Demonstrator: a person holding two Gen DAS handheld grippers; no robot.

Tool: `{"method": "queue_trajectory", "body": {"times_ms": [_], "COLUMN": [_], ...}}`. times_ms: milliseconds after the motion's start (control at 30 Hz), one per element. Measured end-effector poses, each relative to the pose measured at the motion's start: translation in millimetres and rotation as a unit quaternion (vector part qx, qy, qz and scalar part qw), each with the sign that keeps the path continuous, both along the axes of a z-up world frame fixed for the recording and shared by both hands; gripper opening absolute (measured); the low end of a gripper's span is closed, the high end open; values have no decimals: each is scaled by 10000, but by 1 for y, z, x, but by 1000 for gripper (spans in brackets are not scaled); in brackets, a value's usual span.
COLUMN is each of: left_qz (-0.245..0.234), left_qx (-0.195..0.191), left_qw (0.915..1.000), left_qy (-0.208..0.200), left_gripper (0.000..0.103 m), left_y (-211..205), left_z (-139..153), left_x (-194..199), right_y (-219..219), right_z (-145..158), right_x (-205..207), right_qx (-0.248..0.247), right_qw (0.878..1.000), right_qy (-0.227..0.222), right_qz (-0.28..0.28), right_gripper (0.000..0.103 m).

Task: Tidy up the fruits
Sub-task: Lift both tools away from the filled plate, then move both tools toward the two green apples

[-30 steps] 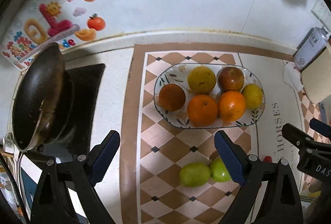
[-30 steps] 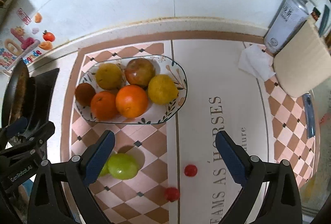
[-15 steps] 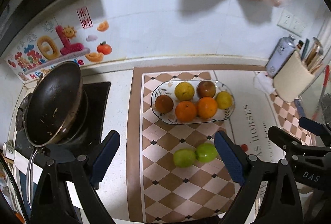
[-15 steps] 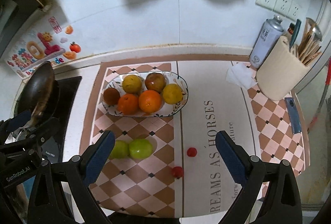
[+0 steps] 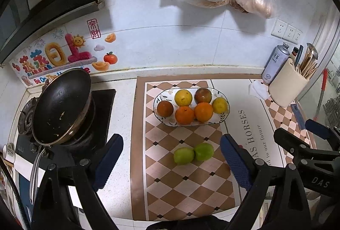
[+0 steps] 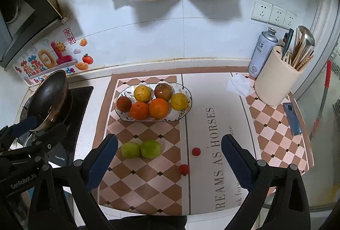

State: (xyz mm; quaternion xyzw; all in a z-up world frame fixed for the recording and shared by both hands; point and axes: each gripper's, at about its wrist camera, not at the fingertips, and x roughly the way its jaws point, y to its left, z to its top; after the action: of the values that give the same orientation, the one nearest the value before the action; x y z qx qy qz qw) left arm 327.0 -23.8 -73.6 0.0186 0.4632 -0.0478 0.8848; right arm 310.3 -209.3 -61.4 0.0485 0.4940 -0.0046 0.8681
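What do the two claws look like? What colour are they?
Both claws, left claw and right claw, are black plastic clamps with silver rivets. Each finger ends in a dark blue ridged pad. White lettering shows on their sides; one reads "GenRobot_AI".

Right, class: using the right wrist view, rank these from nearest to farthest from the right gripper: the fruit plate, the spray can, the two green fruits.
From the right gripper:
1. The two green fruits, on the mat just ahead, toward its left finger.
2. The fruit plate, farther back, left of centre.
3. The spray can, far right, by the wall behind the utensil holder.
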Motion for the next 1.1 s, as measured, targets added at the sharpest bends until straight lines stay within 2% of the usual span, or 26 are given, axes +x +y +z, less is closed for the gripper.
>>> {"method": "queue_trajectory", "body": {"times_ms": [167, 267, 300, 333, 367, 533, 633, 733, 867, 933, 967, 1100], "left_qz": [96, 244, 264, 281, 311, 529, 630, 741, 798, 787, 795, 785], "left_qx": [-40, 18, 53, 145, 239, 509, 533, 558, 512, 505, 484, 343], "left_qw": [9999, 9995, 9992, 9986, 9977, 9906, 9846, 9766, 9699, 9675, 9662, 9635], "left_qy": [111, 220, 281, 421, 562, 1152, 1539, 1941, 2245, 2347, 2405, 2538], "left_gripper": [93, 93, 94, 101, 103, 103, 103, 103, 103, 103, 103, 103], "left_y": [5, 12, 14, 15, 17, 29, 33, 34, 33, 31, 30, 24], "left_z": [-7, -19, -25, -34, -45, -99, -131, -162, -185, -194, -198, -207], "left_x": [7, 17, 22, 29, 36, 59, 70, 77, 82, 84, 85, 89], "right_y": [-2, -5, -6, -7, -8, -14, -14, -7, 12, 20, 23, 21], "right_z": [-6, -20, -29, -38, -47, -132, -193, -243, -289, -302, -307, -302], "right_x": [3, 12, 17, 21, 25, 60, 80, 94, 106, 108, 108, 106], "right_qx": [128, 309, 396, 487, 596, 1454, 2085, 2413, 2434, 2374, 2385, 2056], "right_qw": [9999, 9993, 9988, 9982, 9972, 9811, 9595, 9410, 9290, 9275, 9265, 9380], "right_qy": [28, 199, 280, 356, 448, 1273, 1874, 2338, 2766, 2877, 2906, 2789], "right_qz": [-37, -23, -12, 0, 7, -68, -268, -401, -337, -231, -183, -71], "right_gripper": [100, 100, 100, 100, 100, 100, 99, 94, 85, 70, 66, 66]}}
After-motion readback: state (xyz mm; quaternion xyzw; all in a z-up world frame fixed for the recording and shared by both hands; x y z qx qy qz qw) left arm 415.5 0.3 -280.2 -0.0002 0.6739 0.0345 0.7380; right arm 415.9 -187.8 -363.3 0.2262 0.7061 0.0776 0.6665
